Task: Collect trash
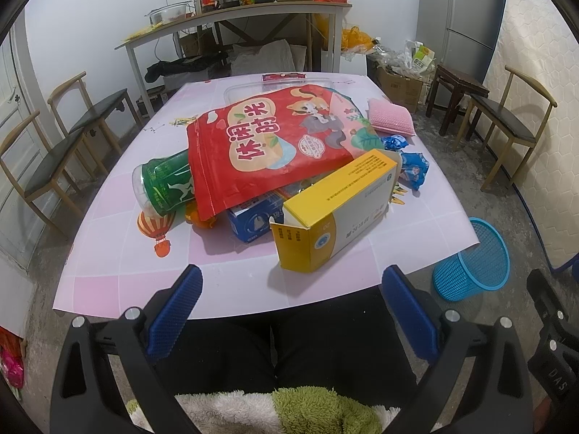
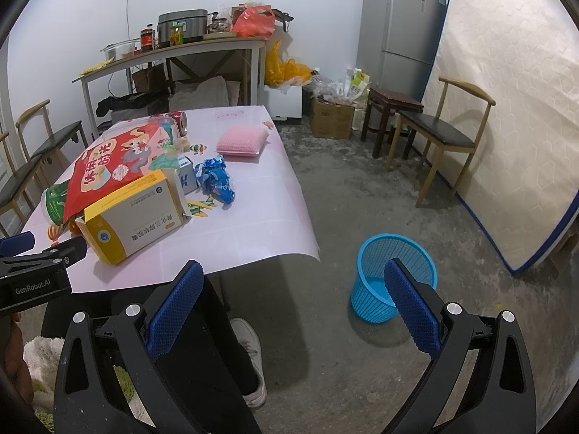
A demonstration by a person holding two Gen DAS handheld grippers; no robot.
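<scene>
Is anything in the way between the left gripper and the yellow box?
Nothing visible is. The left gripper is open at the table's near edge, and only bare pink tablecloth lies between it and the yellow box, the nearest piece of trash.

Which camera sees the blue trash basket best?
The right wrist view: the blue mesh basket stands whole on the floor, its inside and bottom visible, only partly covered by a gripper finger. The left wrist view catches it small at the right edge, tilted by the lens.
</scene>
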